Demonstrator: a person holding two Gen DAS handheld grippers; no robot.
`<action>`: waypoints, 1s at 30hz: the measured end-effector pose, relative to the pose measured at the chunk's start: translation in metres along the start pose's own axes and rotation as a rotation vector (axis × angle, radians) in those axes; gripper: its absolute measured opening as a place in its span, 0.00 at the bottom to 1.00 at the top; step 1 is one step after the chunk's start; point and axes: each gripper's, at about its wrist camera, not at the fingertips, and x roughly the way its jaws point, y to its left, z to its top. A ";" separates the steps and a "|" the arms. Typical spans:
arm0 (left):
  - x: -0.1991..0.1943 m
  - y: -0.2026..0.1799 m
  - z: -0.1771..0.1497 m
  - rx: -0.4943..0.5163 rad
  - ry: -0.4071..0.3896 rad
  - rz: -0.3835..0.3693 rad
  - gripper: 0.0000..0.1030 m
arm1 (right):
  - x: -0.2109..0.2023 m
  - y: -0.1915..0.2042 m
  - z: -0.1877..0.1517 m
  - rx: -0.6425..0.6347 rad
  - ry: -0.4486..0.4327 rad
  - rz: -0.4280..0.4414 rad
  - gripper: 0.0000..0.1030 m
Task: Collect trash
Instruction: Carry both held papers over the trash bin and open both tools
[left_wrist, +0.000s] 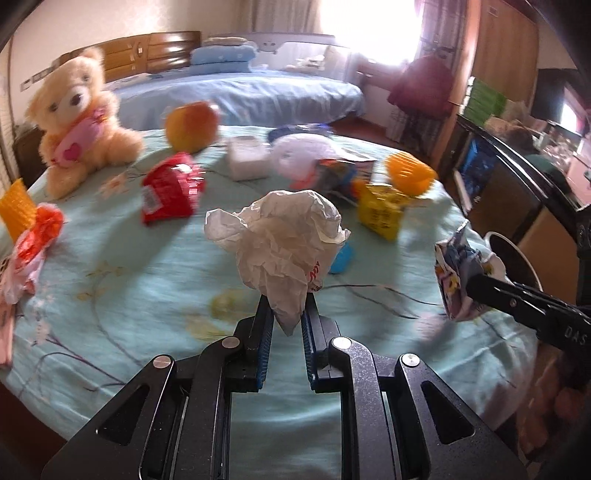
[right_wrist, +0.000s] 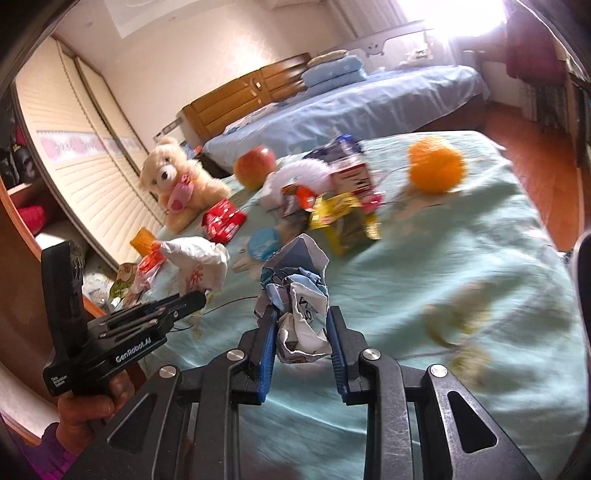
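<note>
Both tongs are clenched on rubbish and hanging clear above the counter, which is draped in a pale green flowered cloth. The left tongs are pinching the lower tail of a crumpled white paper wad, most of which is standing free above the blue pads. The right tongs are gripping a crushed blue-and-white printed wrapper lower in the jaws, a fuller hold than the other. More litter is lying behind on the cloth — a red packet, a yellow packet, an orange-and-white wrapper at the left edge — mixed with things that look like keepers: a teddy bear, an apple, a white plush toy. A dark, white-rimmed bin is showing just past the counter's right edge, beside the right tongs, and is probably where both loads are going. The step in hand seems to be the carry, so the thing to do well is keeping the squeeze steady, since the paper wad is held only by a thin tail and could slip or tear if jolted. Bringing each load well over the rim before letting go, one after the other so the tools are not colliding, looks safest.
</note>
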 end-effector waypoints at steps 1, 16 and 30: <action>0.000 -0.008 0.000 0.013 0.001 -0.010 0.14 | -0.004 -0.004 -0.001 0.005 -0.007 -0.008 0.26; 0.008 -0.098 0.009 0.164 0.005 -0.139 0.14 | -0.061 -0.066 -0.010 0.100 -0.098 -0.138 0.26; 0.024 -0.164 0.013 0.276 0.037 -0.224 0.14 | -0.107 -0.122 -0.019 0.204 -0.158 -0.248 0.26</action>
